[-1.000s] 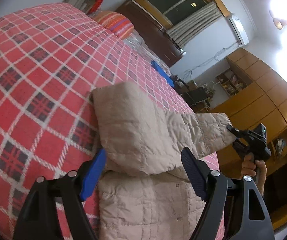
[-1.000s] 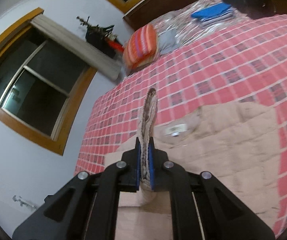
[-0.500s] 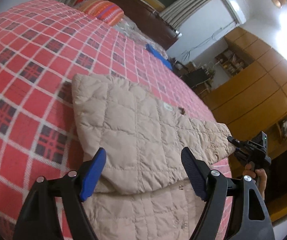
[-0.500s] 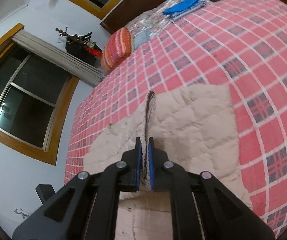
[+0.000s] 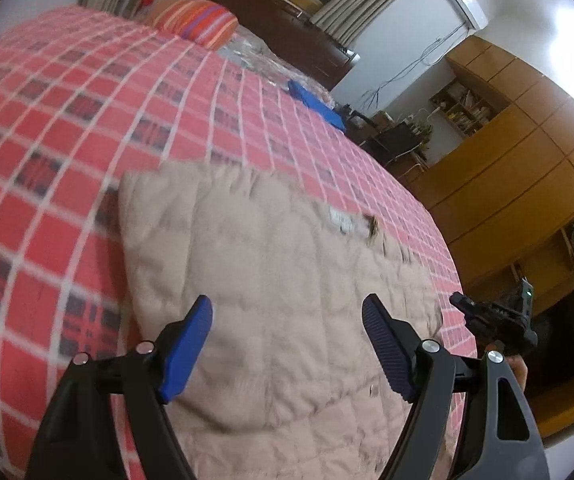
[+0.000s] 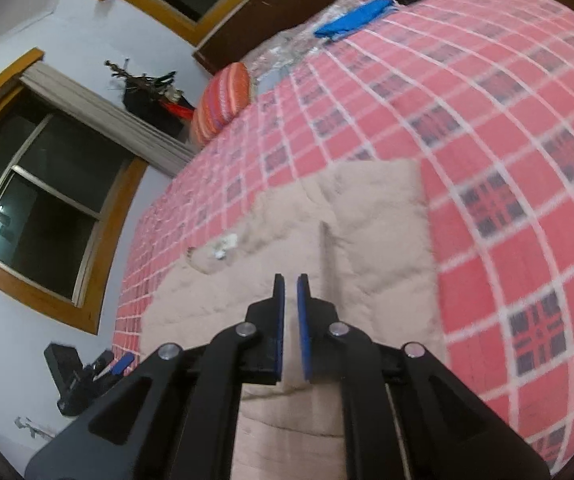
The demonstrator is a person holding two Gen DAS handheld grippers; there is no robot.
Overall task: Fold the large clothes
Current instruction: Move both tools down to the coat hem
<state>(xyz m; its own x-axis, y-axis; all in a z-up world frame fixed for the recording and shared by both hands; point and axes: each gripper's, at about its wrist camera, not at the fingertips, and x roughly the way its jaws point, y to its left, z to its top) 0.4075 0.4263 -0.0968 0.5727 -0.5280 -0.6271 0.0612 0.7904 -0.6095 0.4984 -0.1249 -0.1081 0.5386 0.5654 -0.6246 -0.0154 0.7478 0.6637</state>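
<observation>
**No readable text**

We can read no words, brands or numbers in either view. The small white label [image 5: 341, 219] at the collar of the beige quilted jacket [image 5: 271, 300] is too blurred for us to make out.

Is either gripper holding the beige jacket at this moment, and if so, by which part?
Nothing is held. The left gripper is wide open above the jacket. The right gripper has a narrow empty gap between its pads.
</observation>
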